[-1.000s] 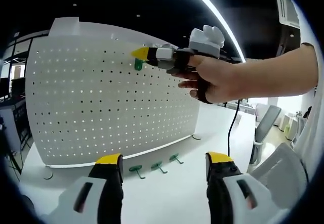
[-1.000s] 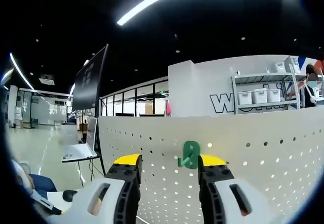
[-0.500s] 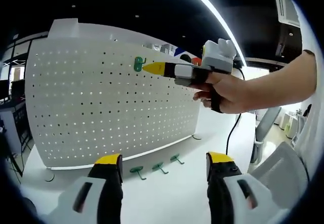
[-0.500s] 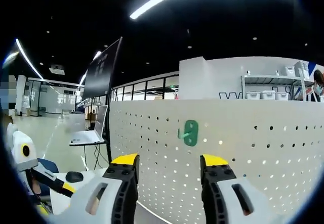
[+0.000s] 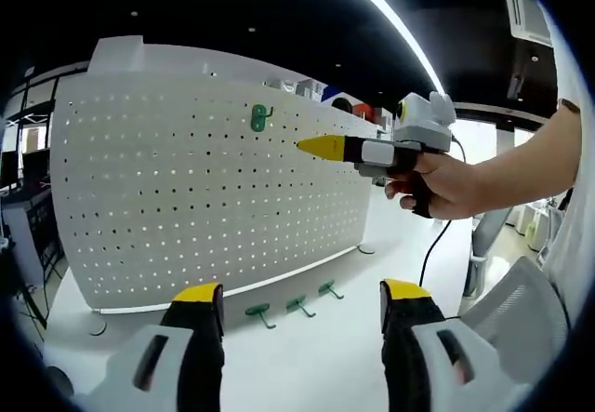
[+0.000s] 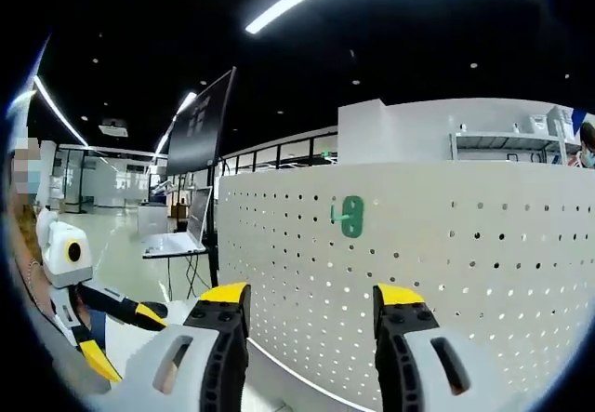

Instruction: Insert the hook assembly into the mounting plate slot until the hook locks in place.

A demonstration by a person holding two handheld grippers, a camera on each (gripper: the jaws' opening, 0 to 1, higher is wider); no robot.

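Note:
A white perforated mounting plate (image 5: 186,189) stands upright on the white table (image 5: 316,356). One green hook (image 5: 258,117) hangs in its upper rows, also seen as the green hook (image 6: 351,217) on the plate (image 6: 465,245). Three loose green hooks (image 5: 296,304) lie at the plate's foot. My right gripper (image 5: 321,146), held in a hand, hovers right of the mounted hook, apart from it. In its own view the right gripper (image 6: 310,294) is open and empty. My left gripper (image 5: 302,293) is open and empty above the table, and the left gripper (image 6: 121,338) shows low at the left.
A black cable (image 5: 426,249) trails from the hand down to the table. A grey office chair (image 5: 493,231) stands at the right. Behind the plate are a laptop (image 6: 172,242), a dark screen (image 6: 200,119) and shelves with boxes (image 6: 521,133).
My right gripper has drawn back from the plate, down and to the right, leaving the green hook hanging in its holes. The left gripper has stayed put.

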